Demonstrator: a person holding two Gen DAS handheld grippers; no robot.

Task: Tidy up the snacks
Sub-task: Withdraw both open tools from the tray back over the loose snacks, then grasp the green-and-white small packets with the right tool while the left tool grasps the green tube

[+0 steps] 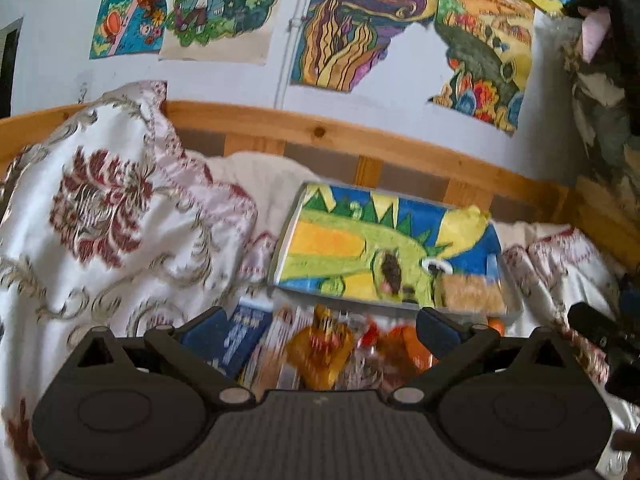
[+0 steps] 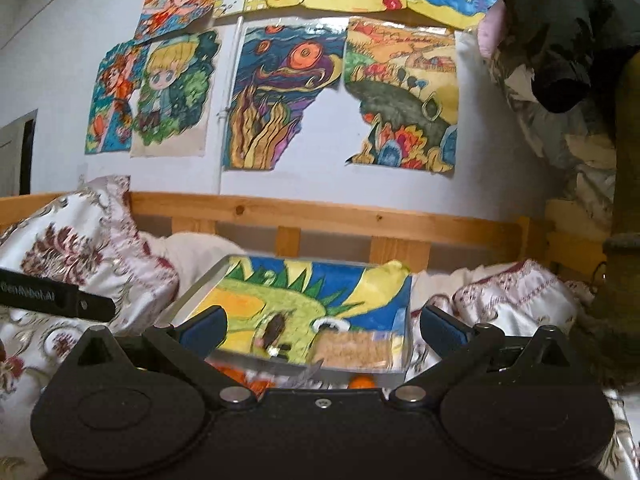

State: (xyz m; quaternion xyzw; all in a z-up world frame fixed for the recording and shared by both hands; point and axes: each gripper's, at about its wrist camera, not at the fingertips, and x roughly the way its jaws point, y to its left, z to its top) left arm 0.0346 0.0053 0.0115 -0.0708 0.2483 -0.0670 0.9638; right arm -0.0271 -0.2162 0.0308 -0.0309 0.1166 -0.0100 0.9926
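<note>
Two grippers are hovering wide apart over a bed, neither one gripping a snack.

Both are pointing forward toward the clear tray lined with a dinosaur drawing, which is resting tilted on the floral bedding. Left gripper is sitting just in front of the tray's near edge, fingers spread, framing a blurred pile of snack packets without touching them; a blue packet is lying beside its left finger. Right gripper is holding its fingers spread before the tray, empty, with orange snacks peeking out below the tray's near edge and a tan cracker pack lying inside the tray.
</note>
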